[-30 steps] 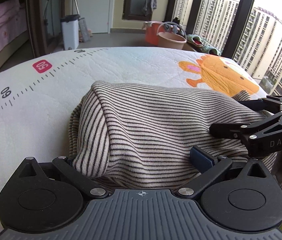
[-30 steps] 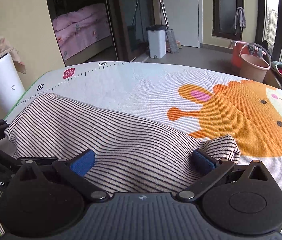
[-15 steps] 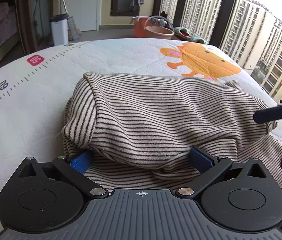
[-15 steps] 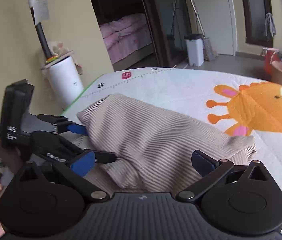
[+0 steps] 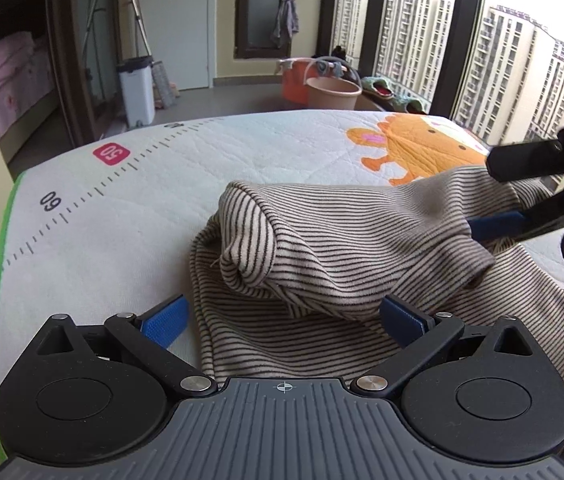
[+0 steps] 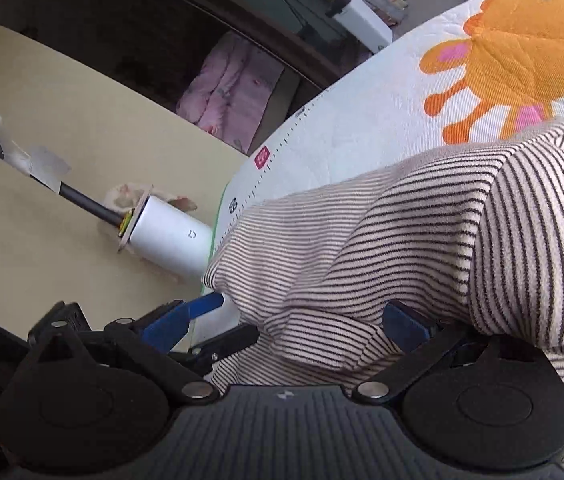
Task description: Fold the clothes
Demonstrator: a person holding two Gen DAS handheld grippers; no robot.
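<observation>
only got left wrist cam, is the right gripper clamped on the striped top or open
observer: Open. In the right wrist view the right gripper has its fingers spread wide, with the striped top bunched between them.
operator: both pads on cloth
observer: No. The blue pad on the view's left is bare; the other is tucked under the fold.
operator: anything else over there
observer: A white cylinder with a dark pole sticking from its top.

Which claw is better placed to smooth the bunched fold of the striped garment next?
Probably the left claw: it is open, facing the bunched roll of the striped garment. The right claw is at its far end.
</observation>
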